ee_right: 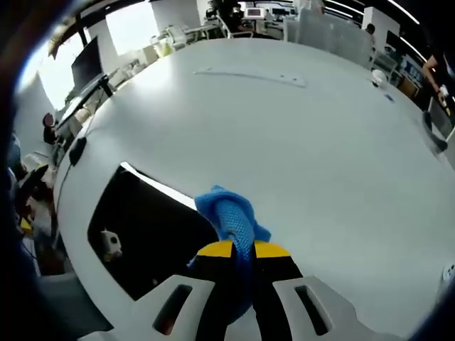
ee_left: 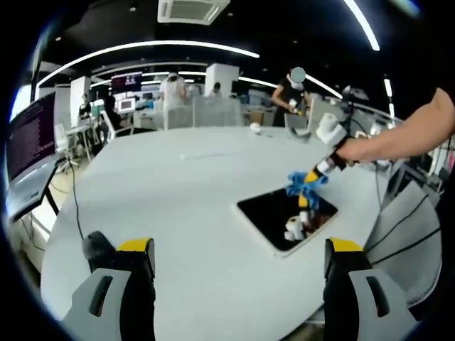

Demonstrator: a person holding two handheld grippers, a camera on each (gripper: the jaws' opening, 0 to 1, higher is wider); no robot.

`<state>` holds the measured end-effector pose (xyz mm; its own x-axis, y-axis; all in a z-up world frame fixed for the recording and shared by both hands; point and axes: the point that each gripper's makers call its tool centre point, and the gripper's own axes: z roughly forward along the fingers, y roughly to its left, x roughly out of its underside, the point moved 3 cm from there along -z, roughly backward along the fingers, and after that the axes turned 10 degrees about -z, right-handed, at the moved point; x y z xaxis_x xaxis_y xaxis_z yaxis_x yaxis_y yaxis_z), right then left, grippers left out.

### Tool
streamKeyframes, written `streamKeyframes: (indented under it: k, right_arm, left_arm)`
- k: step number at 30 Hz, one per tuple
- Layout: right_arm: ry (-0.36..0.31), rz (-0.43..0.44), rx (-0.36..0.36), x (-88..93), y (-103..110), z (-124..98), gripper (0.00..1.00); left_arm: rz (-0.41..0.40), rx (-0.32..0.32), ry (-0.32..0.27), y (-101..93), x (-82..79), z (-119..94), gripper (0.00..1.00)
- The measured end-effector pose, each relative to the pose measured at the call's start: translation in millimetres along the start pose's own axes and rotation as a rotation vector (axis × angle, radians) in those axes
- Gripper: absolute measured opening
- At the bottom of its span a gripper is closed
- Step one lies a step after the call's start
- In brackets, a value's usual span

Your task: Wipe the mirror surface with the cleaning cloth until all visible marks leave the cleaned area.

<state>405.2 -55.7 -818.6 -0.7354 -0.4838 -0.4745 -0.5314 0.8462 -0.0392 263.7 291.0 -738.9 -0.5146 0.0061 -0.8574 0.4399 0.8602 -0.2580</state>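
A flat dark mirror [ee_left: 288,220] with a pale rim lies on the white table [ee_left: 178,192], right of centre in the left gripper view. The blue cleaning cloth [ee_left: 304,180] hangs at the mirror's far edge, held by my right gripper [ee_left: 311,176], which a person's arm brings in from the right. In the right gripper view the jaws are shut on the blue cloth [ee_right: 229,214], whose bunched end rests at the edge of the mirror [ee_right: 149,234]. My left gripper [ee_left: 238,259] stands open above the near table, apart from the mirror, with nothing between its fingers.
The large white oval table carries a small white object [ee_left: 254,127] at its far side. A monitor [ee_left: 30,135] stands at the left. Chairs, desks and people fill the office behind the table. Cables [ee_left: 409,227] hang off the table's right edge.
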Motion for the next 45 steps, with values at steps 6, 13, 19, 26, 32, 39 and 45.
streamKeyframes:
  k: [6,13,19,26,32,39,45]
  right_arm:
    - [0.017,0.011,-0.009,0.0,1,3,0.04]
    - [0.036,-0.018,-0.017,-3.7,8,8,0.04]
    - [0.045,-0.032,-0.015,-3.9,10,7,0.04]
    - [0.047,-0.048,-0.015,-5.7,14,6,0.04]
    - [0.045,-0.059,-0.032,-13.2,25,11,0.04]
    - [0.049,-0.077,-0.042,-24.5,39,18,0.03]
    - [0.060,-0.074,-0.040,-27.1,44,18,0.03]
  left_arm:
    - [-0.003,-0.011,-0.005,2.7,0.9,-3,1.00]
    - [-0.011,-0.010,-0.012,2.2,0.3,-3,1.00]
    - [-0.023,-0.006,-0.021,0.3,-0.3,-2,1.00]
    - [-0.024,-0.009,-0.020,2.2,0.2,-4,1.00]
    - [-0.028,-0.009,-0.019,2.5,1.3,-4,1.00]
    - [-0.020,-0.007,-0.018,1.4,1.8,-6,1.00]
    - [-0.026,-0.018,-0.023,6.0,2.0,-10,1.00]
